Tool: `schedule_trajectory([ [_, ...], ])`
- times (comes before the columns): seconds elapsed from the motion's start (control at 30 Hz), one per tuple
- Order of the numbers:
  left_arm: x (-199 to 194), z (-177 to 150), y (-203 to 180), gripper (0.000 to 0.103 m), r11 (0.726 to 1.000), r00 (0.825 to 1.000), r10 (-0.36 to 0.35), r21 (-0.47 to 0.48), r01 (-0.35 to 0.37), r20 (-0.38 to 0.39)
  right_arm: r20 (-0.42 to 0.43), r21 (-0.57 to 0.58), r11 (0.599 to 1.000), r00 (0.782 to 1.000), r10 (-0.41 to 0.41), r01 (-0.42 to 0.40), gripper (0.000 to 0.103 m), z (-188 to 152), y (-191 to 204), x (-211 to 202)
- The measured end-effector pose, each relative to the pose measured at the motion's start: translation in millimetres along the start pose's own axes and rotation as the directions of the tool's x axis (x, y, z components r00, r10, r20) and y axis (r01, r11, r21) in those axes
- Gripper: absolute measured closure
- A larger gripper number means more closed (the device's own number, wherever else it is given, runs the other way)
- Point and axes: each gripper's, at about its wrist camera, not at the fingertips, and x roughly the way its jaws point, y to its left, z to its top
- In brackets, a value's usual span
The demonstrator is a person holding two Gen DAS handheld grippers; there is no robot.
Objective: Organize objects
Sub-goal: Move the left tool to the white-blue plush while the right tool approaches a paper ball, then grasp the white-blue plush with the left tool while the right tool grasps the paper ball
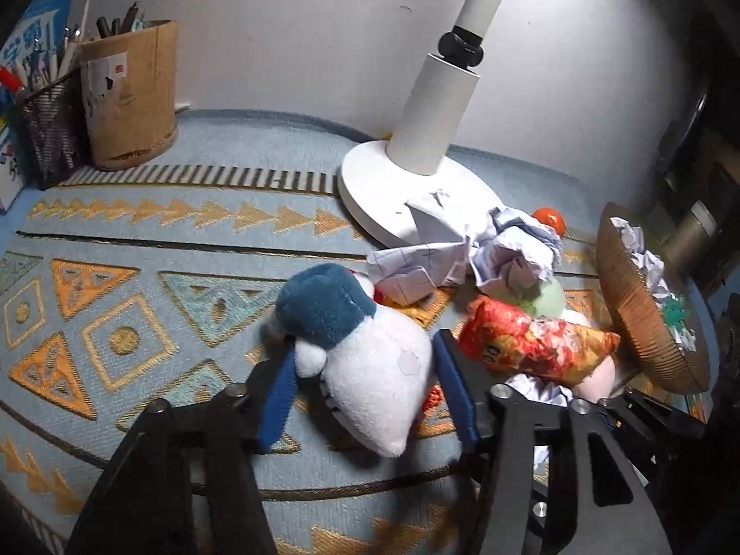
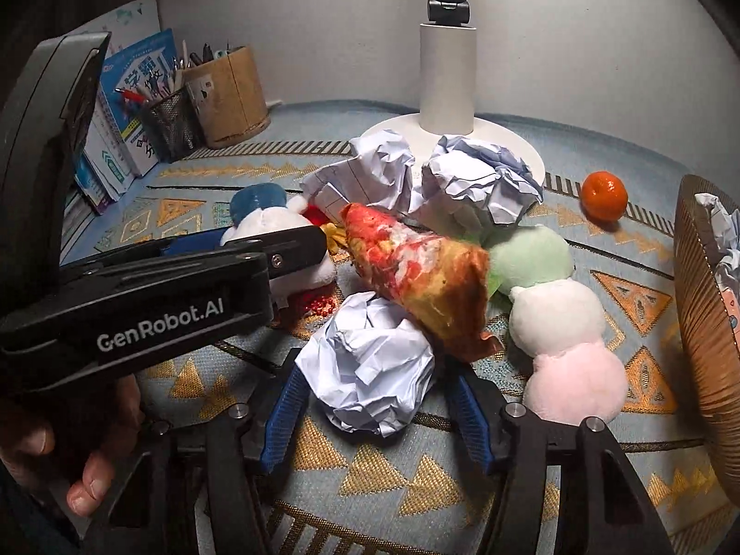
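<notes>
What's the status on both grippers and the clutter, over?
Left gripper shut on penguin plush. Right gripper straddling paper ball, pads not pressing. Snack bag lies across the pile, overlapping that ball.

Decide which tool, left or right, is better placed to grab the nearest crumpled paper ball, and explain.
Right. The right tool straddles the paper ball, while the left tool is closed around the penguin plush.

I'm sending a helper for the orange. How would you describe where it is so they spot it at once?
Start at the white lamp base at the back of the patterned mat. Just right of that base sits the orange, alone on the mat's striped border. It is the only small, round, glossy fruit, apart from the crumpled paper and plush toys.
</notes>
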Motion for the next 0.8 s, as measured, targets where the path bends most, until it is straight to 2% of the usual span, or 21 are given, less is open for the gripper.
schedule_trajectory([
  [0.1, -9.2, -3.5, -3.4, 0.058, 1.000, 1.000, -0.012, 0.022, 0.011, 0.008, 0.015, -0.010, 1.000, 1.000, 0.015, -0.015, 0.054, -2.7, -0.7, -9.5],
  [0.27, -62.1, -22.6, -5.9, 0.059, 0.991, 0.991, -0.128, 0.036, 0.126, 0.042, 0.025, 0.054, 0.989, 0.991, 0.135, -0.136, 0.055, -27.1, -13.9, -46.4],
  [0.4, -107.6, -51.0, -5.1, 0.059, 0.972, 0.967, -0.235, 0.015, 0.235, 0.103, 0.102, 0.080, 0.985, 0.984, 0.144, -0.152, 0.055, -55.2, -28.7, -88.4],
  [0.5, -112.1, -68.9, 1.8, 0.059, 0.947, 0.944, -0.320, -0.005, 0.321, 0.084, 0.122, 0.094, 0.982, 0.981, 0.150, -0.162, 0.055, -69.2, -36.9, -100.4],
  [0.63, -93.0, -82.7, 0.4, 0.059, 0.946, 0.946, -0.323, -0.003, 0.323, 0.022, 0.132, 0.059, 0.986, 0.980, 0.146, -0.155, 0.053, -79.7, -33.4, -96.6],
  [0.73, -82.8, -86.1, -6.4, 0.059, 0.974, 0.974, -0.225, 0.037, 0.225, 0.001, 0.146, 0.031, 0.992, 0.983, 0.115, -0.121, 0.052, -83.5, -28.0, -93.9],
  [0.8, -84.6, -86.4, -10.9, 0.056, 0.973, 0.975, -0.221, 0.068, 0.220, 0.011, 0.156, 0.031, 0.994, 0.983, 0.098, -0.104, 0.044, -83.9, -30.7, -94.9],
])
